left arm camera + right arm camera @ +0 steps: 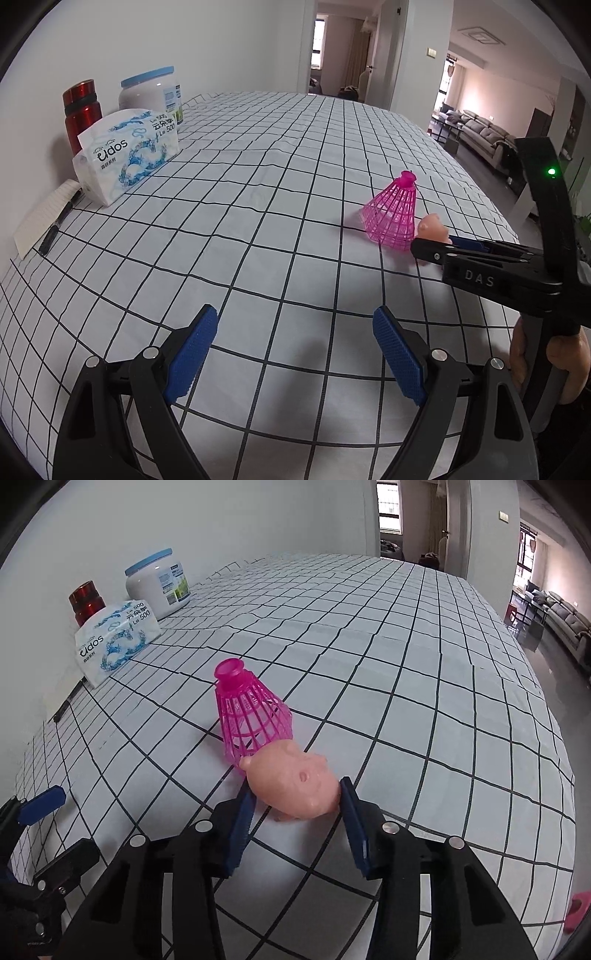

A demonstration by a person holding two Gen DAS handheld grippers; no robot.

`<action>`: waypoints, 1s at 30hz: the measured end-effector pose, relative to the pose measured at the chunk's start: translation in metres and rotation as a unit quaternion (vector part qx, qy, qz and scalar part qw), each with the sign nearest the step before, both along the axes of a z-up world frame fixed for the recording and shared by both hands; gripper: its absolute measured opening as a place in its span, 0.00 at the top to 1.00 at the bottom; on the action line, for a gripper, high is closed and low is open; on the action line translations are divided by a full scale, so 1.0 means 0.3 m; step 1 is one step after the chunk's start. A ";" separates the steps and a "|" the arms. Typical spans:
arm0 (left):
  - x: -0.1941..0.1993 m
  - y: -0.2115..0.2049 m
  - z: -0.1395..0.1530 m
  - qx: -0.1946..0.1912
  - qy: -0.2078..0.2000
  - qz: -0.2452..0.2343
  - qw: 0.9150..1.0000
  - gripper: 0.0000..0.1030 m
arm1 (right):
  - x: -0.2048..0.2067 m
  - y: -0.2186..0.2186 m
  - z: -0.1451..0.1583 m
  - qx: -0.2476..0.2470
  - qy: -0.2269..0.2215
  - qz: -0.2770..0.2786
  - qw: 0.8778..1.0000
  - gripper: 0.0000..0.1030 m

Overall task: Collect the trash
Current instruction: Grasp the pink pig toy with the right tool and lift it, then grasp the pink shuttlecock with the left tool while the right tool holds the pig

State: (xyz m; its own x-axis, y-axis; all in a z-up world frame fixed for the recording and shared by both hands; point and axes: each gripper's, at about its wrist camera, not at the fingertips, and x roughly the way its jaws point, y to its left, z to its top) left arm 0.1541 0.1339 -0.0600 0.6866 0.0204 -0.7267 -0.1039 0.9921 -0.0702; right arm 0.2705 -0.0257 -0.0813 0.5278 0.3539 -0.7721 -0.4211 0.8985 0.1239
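Both fisheye views tilt down over the checked table (pixel 277 177) toward the doorway at 12 o'clock. The right wrist view sits close to the pink shuttlecock (pixel 251 716); the left wrist view sees it farther, at 2 o'clock.

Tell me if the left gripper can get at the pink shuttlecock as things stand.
Probably yes: the left gripper is open over bare cloth, but the right gripper, around the pig toy, sits close beside the pink shuttlecock.
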 end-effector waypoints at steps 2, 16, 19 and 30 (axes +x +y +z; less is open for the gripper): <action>0.001 -0.003 -0.002 0.001 0.000 0.000 1.000 0.18 | -0.012 -0.017 0.006 0.009 -0.003 -0.009 1.000 0.57; 0.029 -0.058 0.071 0.021 -0.008 -0.025 0.999 0.18 | -0.089 -0.196 0.043 0.042 -0.028 -0.097 0.994 0.57; 0.054 -0.080 0.097 0.029 -0.018 -0.038 0.999 0.15 | -0.099 -0.222 0.043 0.045 -0.029 -0.106 0.993 0.57; 0.198 -0.166 0.102 0.026 -0.020 -0.061 0.998 0.15 | -0.129 -0.318 0.020 0.057 -0.021 -0.139 0.988 0.57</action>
State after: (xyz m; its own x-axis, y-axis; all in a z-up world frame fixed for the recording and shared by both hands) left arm 0.2135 0.0841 -0.0294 0.7151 -0.0280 -0.6985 0.0197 0.9996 -0.0200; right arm 0.2318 -0.1210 -0.0754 0.6479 0.2752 -0.7103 -0.1679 0.9611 0.2192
